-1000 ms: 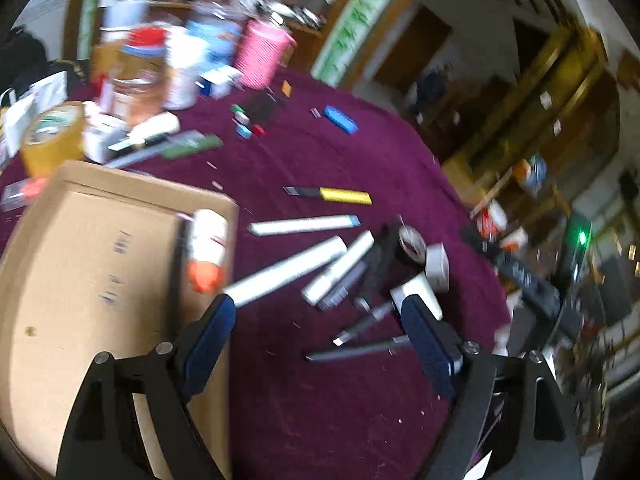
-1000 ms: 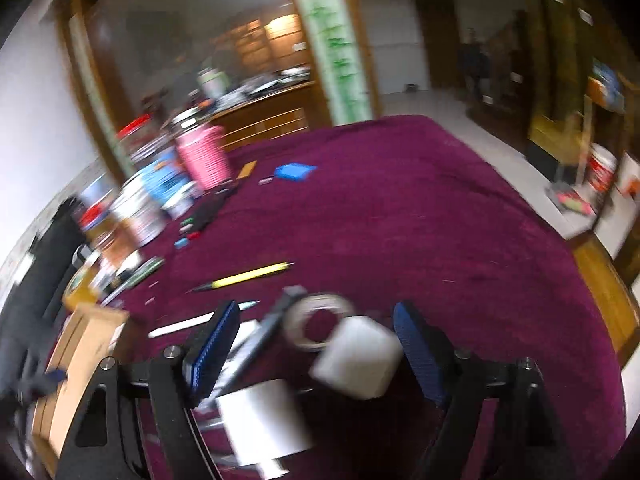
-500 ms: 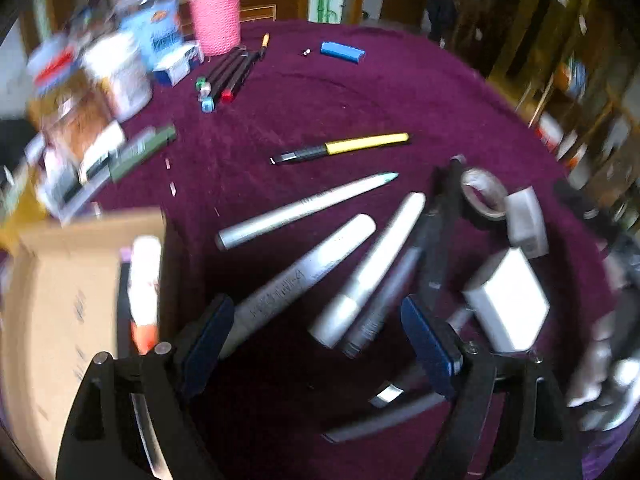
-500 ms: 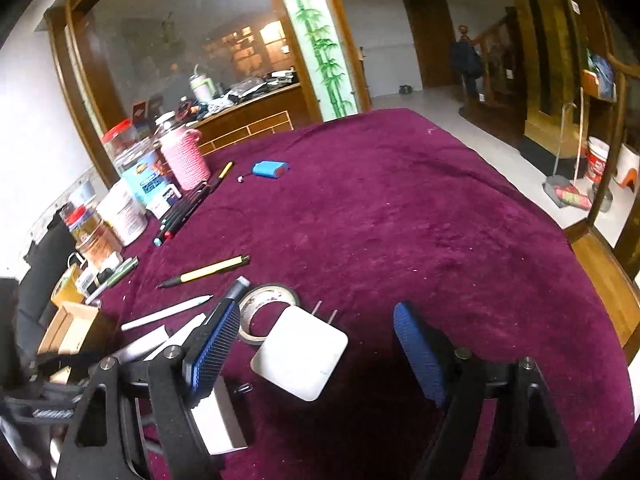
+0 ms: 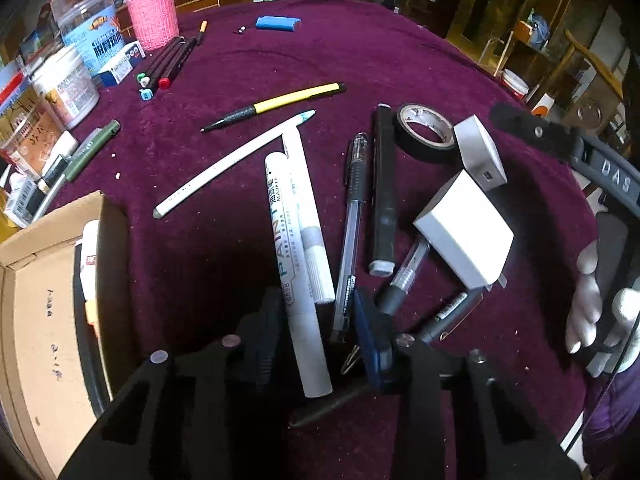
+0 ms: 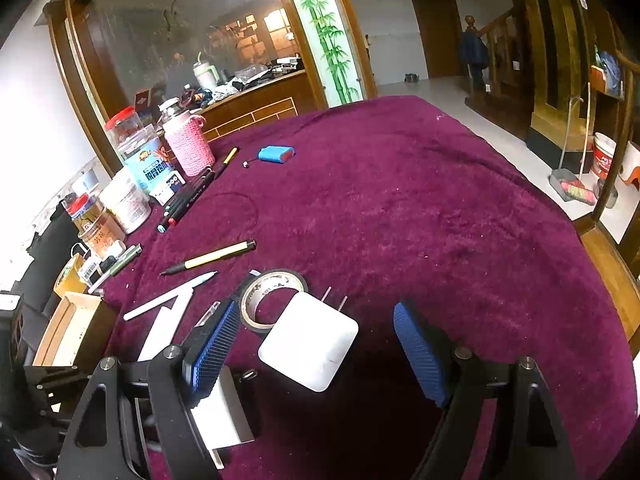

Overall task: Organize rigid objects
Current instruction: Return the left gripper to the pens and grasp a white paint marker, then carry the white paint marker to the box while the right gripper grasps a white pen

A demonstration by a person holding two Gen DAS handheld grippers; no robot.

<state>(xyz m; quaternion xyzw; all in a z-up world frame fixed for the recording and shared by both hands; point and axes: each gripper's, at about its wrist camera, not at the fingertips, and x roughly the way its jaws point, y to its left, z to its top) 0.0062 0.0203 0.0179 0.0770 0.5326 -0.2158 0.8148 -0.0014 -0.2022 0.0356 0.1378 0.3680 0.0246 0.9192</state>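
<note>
Purple velvet cloth (image 5: 400, 52) covers the table in both views. At bottom centre of the left wrist view, the left gripper (image 5: 320, 316) is closing its jaws around the white paint marker (image 5: 294, 268), which runs between the two fingers; whether the pads already press it I cannot tell. A second white marker (image 5: 306, 216) lies against it on the right, touching along its length. Just right of those lie a clear gel pen (image 5: 352, 220) and a black marker (image 5: 382, 192), both pointing up the frame. A slim white pen (image 5: 232, 162) slants toward the upper right, and above it sits a yellow pen (image 5: 280, 106). A tape roll (image 5: 426, 132) rests right of centre, touching a small white charger (image 5: 478, 152); a larger white charger (image 5: 464, 228) lies below it over two dark pens. A cardboard box (image 5: 36, 320) fills the lower left, with a white and orange tube (image 5: 90, 264) inside along its right wall. A pink knitted bottle (image 5: 154, 16) and jars stand at upper left, with a blue pack (image 5: 278, 23) at top centre.

In the right wrist view the right gripper (image 6: 316, 344) stands wide apart at the bottom, holding nothing; the small charger (image 6: 310, 344) lies on the cloth between its fingers, prongs pointing up the frame, touching the tape roll (image 6: 272, 296). A gloved hand (image 5: 600, 312) shows at the right edge of the left view.
</note>
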